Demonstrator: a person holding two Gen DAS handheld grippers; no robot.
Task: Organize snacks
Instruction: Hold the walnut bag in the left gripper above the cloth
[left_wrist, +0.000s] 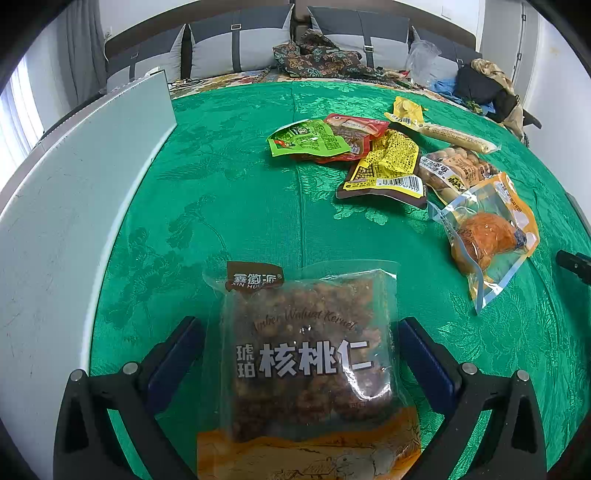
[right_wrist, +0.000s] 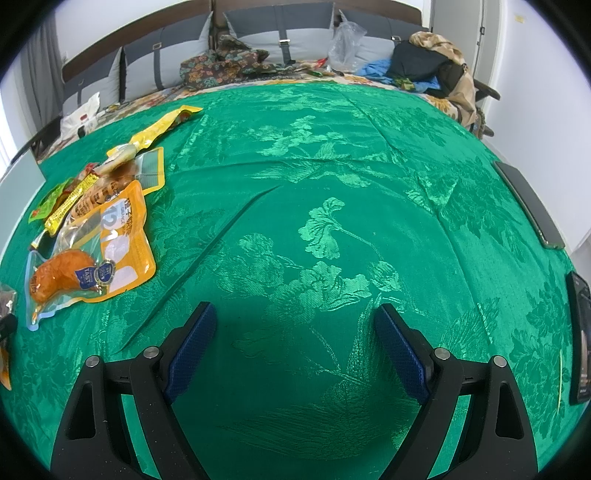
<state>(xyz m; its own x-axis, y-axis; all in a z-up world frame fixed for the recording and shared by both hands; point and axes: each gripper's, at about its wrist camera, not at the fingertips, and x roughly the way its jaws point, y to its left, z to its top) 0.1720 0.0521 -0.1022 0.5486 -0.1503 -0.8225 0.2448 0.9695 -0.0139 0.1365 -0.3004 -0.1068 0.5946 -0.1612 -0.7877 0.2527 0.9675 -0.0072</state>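
In the left wrist view my left gripper (left_wrist: 301, 332) has its jaws wide around a clear bag of amber walnut kernels (left_wrist: 310, 354); the pads sit at the bag's sides, and I cannot tell if they press it. Further right lie a green packet (left_wrist: 306, 138), a red packet (left_wrist: 354, 134), a yellow packet (left_wrist: 388, 166), a sausage pack (left_wrist: 454, 171), a corn pack (left_wrist: 458, 138) and an orange chicken-leg pack (left_wrist: 487, 236). My right gripper (right_wrist: 295, 332) is open and empty above bare green cloth; the chicken-leg pack (right_wrist: 88, 258) lies to its left.
A white box (left_wrist: 74, 206) stands along the table's left side. The green tablecloth (right_wrist: 332, 184) covers the table. Two phones (right_wrist: 532, 203) (right_wrist: 581, 332) lie at the right edge. A sofa with cushions and clothes (left_wrist: 317, 55) is behind the table.
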